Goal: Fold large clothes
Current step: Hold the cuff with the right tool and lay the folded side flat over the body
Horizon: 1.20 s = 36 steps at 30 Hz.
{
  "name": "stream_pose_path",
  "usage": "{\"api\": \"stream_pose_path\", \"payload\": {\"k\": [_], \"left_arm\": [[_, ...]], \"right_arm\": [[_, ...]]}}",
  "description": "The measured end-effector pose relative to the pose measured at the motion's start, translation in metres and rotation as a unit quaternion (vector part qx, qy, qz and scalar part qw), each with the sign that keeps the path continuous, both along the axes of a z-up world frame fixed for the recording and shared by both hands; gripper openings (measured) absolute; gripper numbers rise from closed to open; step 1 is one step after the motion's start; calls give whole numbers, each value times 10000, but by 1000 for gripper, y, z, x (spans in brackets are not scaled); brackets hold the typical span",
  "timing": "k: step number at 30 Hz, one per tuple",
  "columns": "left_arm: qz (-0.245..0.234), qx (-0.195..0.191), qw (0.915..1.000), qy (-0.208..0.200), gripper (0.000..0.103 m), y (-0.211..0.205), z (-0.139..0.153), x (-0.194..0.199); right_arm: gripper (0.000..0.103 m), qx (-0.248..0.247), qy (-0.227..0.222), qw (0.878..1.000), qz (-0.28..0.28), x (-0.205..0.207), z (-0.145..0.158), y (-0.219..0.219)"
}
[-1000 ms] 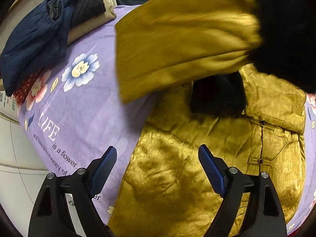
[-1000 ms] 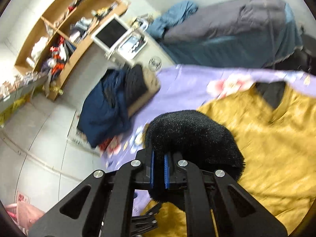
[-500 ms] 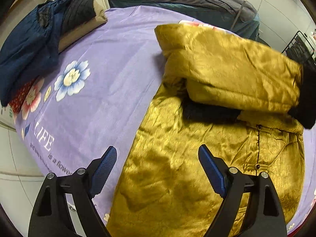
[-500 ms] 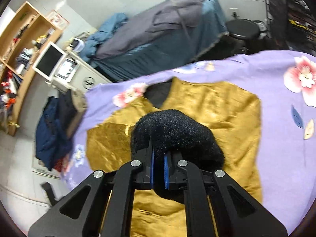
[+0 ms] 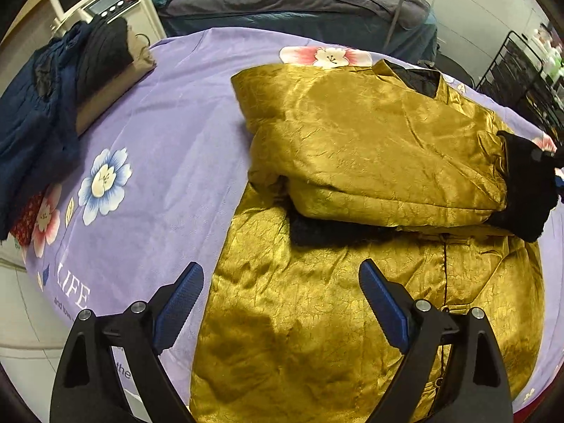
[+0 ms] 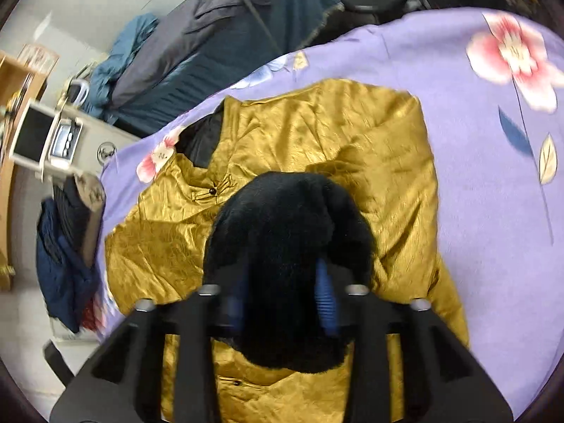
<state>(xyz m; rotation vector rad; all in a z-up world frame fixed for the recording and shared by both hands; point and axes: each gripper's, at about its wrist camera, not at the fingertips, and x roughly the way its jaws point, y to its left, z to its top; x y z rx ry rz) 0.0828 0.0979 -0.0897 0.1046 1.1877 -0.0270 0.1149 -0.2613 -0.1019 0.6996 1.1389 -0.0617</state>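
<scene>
Nearest in the left wrist view, the left hand-held gripper hangs with its blue pads wide apart and nothing between them, above the lower front panel of the shiny mustard-gold satin padded jacket. The jacket lies spread on the lilac flower-printed bedspread, which covers the surface from 9 o'clock round to 12.

In the right wrist view, the right hand-held gripper has its jaws opening, with the black fuzzy sleeve cuff bulging between them; whether the pads yet clear the pile is hard to tell through the blur. The sleeve lies folded across the jacket's chest, the cuff at 3 o'clock in the left view.

Likely risks: the slick satin could slide back off the chest once released, undoing the fold, or the fuzzy pile could cling to a pad and drag the sleeve along as the gripper lifts.

Farther off, at 10 o'clock, a heap of dark navy clothing sits at the bed's edge.
</scene>
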Motion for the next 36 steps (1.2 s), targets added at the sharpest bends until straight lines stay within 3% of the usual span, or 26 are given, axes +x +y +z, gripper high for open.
{"api": "stream_pose_path", "payload": {"k": [6, 9, 12, 17, 19, 25, 29, 36], "left_arm": [[-82, 7, 9999, -152, 88, -4, 8, 19], [-268, -7, 9992, -288, 88, -14, 14, 32], [-548, 70, 9976, -409, 88, -32, 16, 44], [-1374, 510, 9886, -348, 88, -75, -3, 65], [-1489, 739, 9858, -243, 88, -82, -15, 72], [-1502, 851, 9847, 256, 91, -85, -51, 100], [-1590, 1081, 9809, 310, 98, -94, -66, 109], [-1576, 973, 9810, 572, 98, -93, -87, 126]], "right_arm": [[50, -722, -270, 9966, -302, -18, 29, -4], [56, -1110, -610, 9917, 218, -24, 44, 20], [56, -1736, -771, 9756, 1104, -29, 46, 63], [56, -2449, -402, 9461, 2081, -25, 15, 111], [56, -2509, -140, 9442, 2131, -20, -1, 111], [56, -2404, 402, 9489, 2004, -5, -38, 92], [56, -2617, 684, 9385, 2146, 4, -57, 98], [59, -2915, 1121, 9238, 2214, 22, -79, 105]]}}
